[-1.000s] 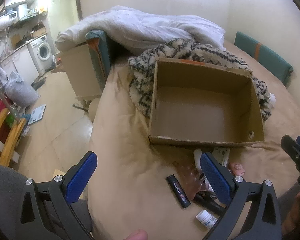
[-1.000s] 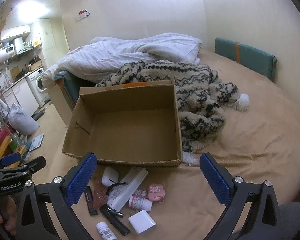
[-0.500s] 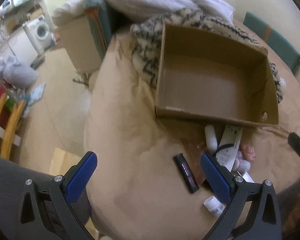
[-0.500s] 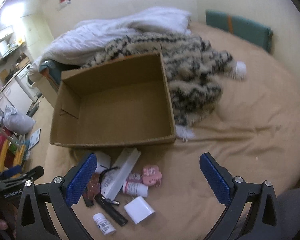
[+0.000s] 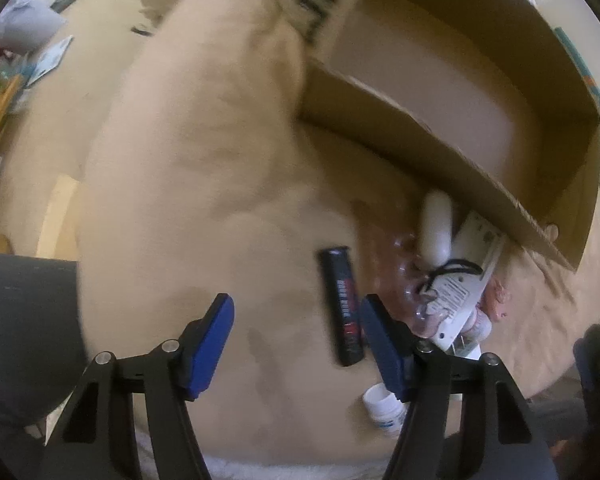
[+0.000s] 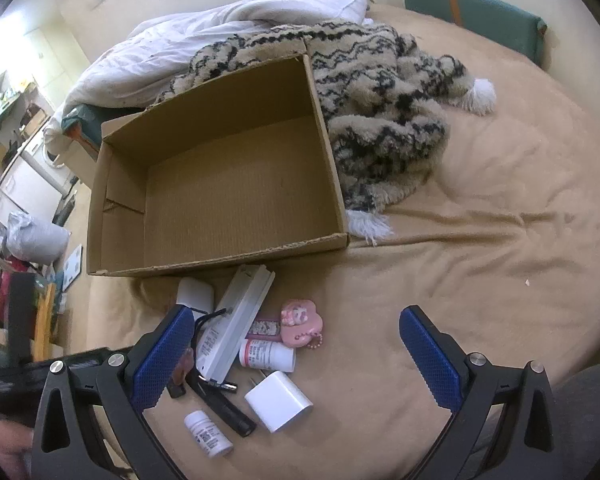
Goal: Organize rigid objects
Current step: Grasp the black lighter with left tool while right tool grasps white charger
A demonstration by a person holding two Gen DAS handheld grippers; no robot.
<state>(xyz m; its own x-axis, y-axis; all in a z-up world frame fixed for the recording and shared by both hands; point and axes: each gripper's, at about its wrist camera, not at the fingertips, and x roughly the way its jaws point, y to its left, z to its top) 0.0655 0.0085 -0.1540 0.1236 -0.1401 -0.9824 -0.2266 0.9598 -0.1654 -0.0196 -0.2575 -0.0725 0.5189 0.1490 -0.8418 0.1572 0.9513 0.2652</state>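
A smooth tan sheet [image 6: 480, 240] covers the bed, bearing an open, empty corrugated box [image 6: 220, 184] against a shaggy patterned blanket [image 6: 384, 120]. Just before the box lie hard small things: a long white case [image 6: 240, 320], a white cube charger [image 6: 278, 402], a black tube [image 5: 342, 308]. The left gripper [image 5: 296, 340] is closing on nothing beside the tube; the right gripper [image 6: 296, 356] gapes wide, empty, above the pile

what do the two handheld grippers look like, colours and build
Both match. The left gripper has a black frame of angled, triangular arms with silver round bolts at the joints, and two fingers faced with blue pads. The right gripper is the same build; its blue pads show a fine crosshatched grip texture on the fingers. No cables show.
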